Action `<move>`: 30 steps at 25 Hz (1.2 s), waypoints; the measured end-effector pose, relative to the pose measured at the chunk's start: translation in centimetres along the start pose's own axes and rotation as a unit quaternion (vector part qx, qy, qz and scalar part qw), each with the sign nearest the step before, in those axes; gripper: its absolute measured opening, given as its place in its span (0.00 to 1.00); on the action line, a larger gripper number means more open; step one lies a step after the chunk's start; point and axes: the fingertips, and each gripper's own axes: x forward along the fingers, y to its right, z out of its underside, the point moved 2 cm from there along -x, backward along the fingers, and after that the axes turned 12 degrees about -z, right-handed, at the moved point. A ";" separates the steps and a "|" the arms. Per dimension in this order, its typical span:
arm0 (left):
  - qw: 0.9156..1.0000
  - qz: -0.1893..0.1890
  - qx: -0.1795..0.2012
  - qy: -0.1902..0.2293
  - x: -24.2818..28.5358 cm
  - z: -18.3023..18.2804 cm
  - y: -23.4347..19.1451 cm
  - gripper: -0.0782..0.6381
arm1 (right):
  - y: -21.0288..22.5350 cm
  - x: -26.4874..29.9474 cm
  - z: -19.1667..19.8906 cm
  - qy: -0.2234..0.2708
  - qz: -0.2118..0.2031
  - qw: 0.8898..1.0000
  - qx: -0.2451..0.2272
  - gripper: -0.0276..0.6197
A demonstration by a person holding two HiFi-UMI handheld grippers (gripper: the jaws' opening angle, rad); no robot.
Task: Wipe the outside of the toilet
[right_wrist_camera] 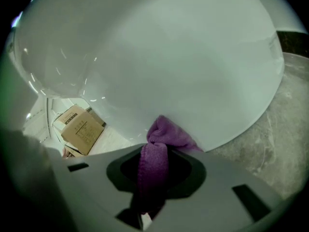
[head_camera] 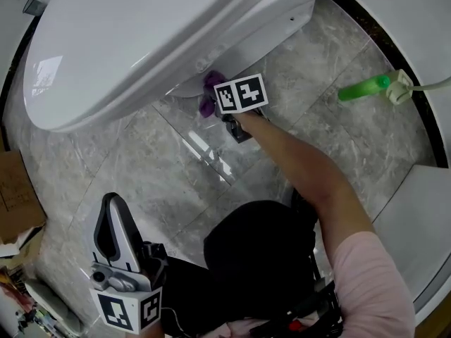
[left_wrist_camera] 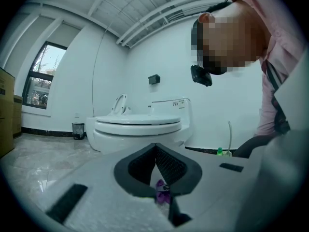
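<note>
The white toilet [head_camera: 141, 41] fills the top of the head view with its lid down. My right gripper [head_camera: 217, 98] is shut on a purple cloth [head_camera: 209, 83] and holds it against the underside of the bowl. In the right gripper view the cloth [right_wrist_camera: 166, 132] bunches out of the right gripper [right_wrist_camera: 154, 151] and touches the curved bowl wall [right_wrist_camera: 169, 57]. My left gripper [head_camera: 113, 201] sits low at the left near the person's knee, away from the toilet. It is shut on nothing [left_wrist_camera: 155, 146], and the toilet [left_wrist_camera: 137, 127] shows beyond it.
A green spray bottle [head_camera: 363, 89] lies on the marble floor right of the toilet, also seen as a green bottle [left_wrist_camera: 220, 152]. Cardboard boxes [head_camera: 14, 189] stand at the left. A white fixture [head_camera: 423, 224] curves along the right. A small bin [left_wrist_camera: 77, 129] stands by the wall.
</note>
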 end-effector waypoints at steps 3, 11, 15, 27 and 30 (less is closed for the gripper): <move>1.000 -0.005 -0.001 0.003 -0.5 -0.1 -0.4 0.12 | -1.0 1.1 0.7 -0.015 -0.012 1.000 -0.002 0.17; 1.000 -0.019 -0.001 0.008 -1.6 -0.9 -2.0 0.12 | -12.0 6.7 3.5 -0.091 -0.177 0.979 -0.048 0.17; 1.000 -0.003 -0.005 0.019 -1.1 -1.8 -1.5 0.12 | -16.6 5.4 5.0 -0.115 -0.260 0.956 -0.069 0.17; 0.991 0.121 -0.018 0.052 4.5 -5.8 7.1 0.12 | -14.4 -11.5 1.4 -0.012 -0.264 0.962 -0.066 0.18; 0.987 0.142 -0.023 0.065 6.5 -7.0 9.8 0.12 | -13.0 -17.6 -2.7 0.067 -0.212 0.971 -0.087 0.18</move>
